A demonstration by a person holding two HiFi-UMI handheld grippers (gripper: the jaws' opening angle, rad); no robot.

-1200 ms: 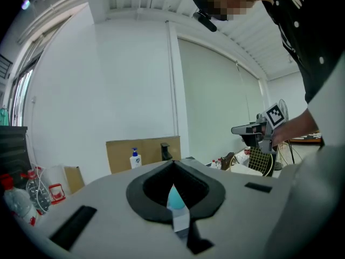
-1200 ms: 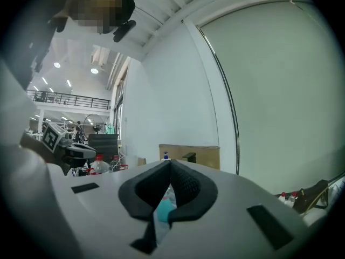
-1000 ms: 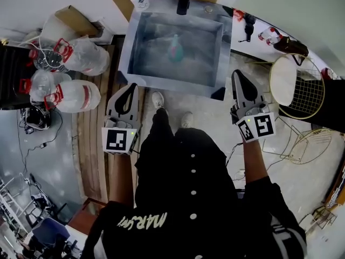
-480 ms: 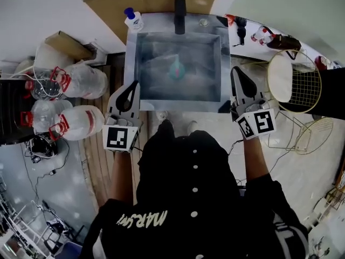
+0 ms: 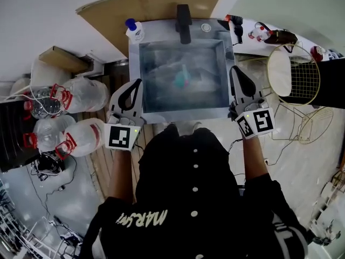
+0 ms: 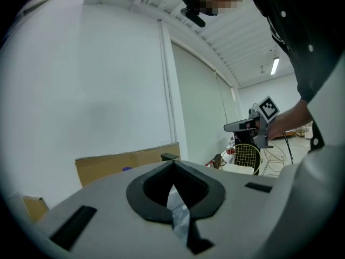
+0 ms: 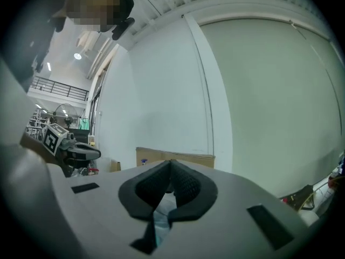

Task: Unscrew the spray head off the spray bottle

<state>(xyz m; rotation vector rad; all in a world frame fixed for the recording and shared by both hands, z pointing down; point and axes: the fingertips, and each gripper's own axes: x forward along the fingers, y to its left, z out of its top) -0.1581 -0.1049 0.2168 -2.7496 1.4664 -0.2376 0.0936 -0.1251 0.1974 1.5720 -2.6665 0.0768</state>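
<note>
A teal spray bottle (image 5: 180, 81) lies inside the steel sink (image 5: 229, 74), blurred behind its sheen. Both grippers are held level in front of the person, one at each side of the sink's front edge. My left gripper (image 5: 138, 82) is over the front left rim, shut and empty. My right gripper (image 5: 234, 69) is at the right rim, also shut with nothing in it. In the left gripper view the closed jaws (image 6: 173, 163) point at a white wall, and the right gripper (image 6: 250, 125) shows beyond. The right gripper view shows its closed jaws (image 7: 170, 163).
A black faucet (image 5: 184, 16) and a blue-capped soap bottle (image 5: 135, 30) stand at the sink's back. Large water jugs (image 5: 81, 96) lie on the floor at the left. A round wire basket (image 5: 294, 80) stands at the right. Cardboard (image 5: 145, 7) leans behind the sink.
The person has stepped toward the sink. Both shut grippers have come forward from short of the sink to its front corners.
</note>
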